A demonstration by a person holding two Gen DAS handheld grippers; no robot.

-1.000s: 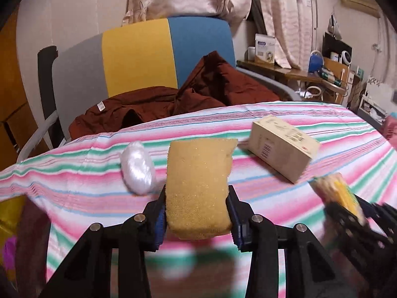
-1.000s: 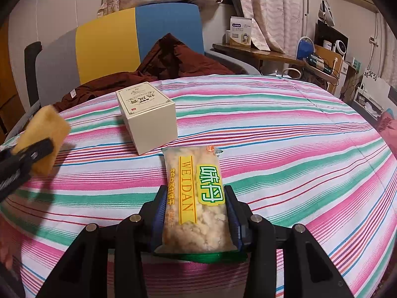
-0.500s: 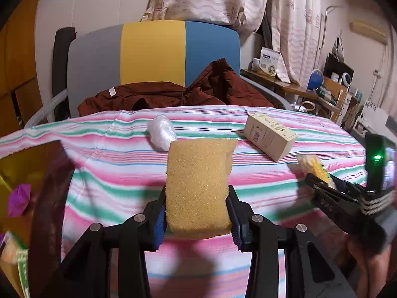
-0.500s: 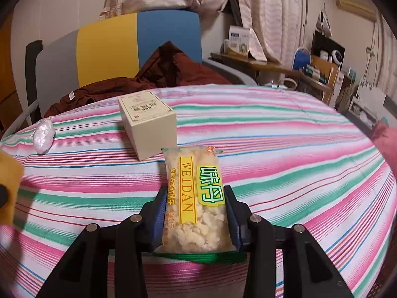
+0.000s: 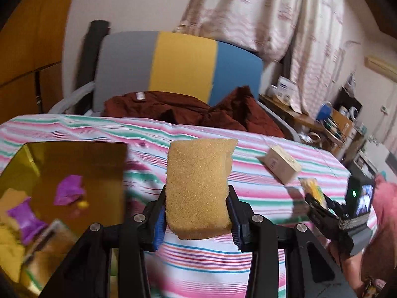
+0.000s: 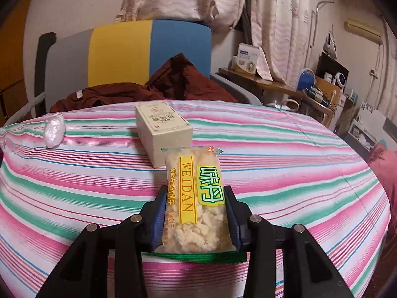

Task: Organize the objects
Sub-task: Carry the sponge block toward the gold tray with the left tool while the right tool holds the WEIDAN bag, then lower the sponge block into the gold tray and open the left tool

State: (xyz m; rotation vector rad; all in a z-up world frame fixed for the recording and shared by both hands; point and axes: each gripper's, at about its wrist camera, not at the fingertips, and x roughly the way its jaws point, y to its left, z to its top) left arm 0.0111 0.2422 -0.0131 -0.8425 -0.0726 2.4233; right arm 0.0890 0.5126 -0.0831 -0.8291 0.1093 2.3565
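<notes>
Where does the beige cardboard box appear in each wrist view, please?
Left wrist: beige box lies right of centre on the striped cloth, beyond the sponge.
Right wrist: the box sits centre, just behind the snack packet.
Shared landmark: the grey-yellow-blue chair back.

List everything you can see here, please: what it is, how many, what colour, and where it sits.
Yellow foam sponge: one, clamped in left hand-held gripper.
Clear snack packet with yellow label: one, clamped in right hand-held gripper.
Cream cardboard box: one, on striped cloth, just beyond packet.
White crumpled plastic lump: one, far left on cloth.
Pink-green striped tablecloth: one, covers table.
Amber translucent bin: one, left of sponge; purple wrappers inside.
Dark red garment: one, on chair.
Grey-yellow-blue chair: one, behind table.
Left hand-held gripper: black, shut on sponge.
Right hand-held gripper: black, shut on packet.
</notes>
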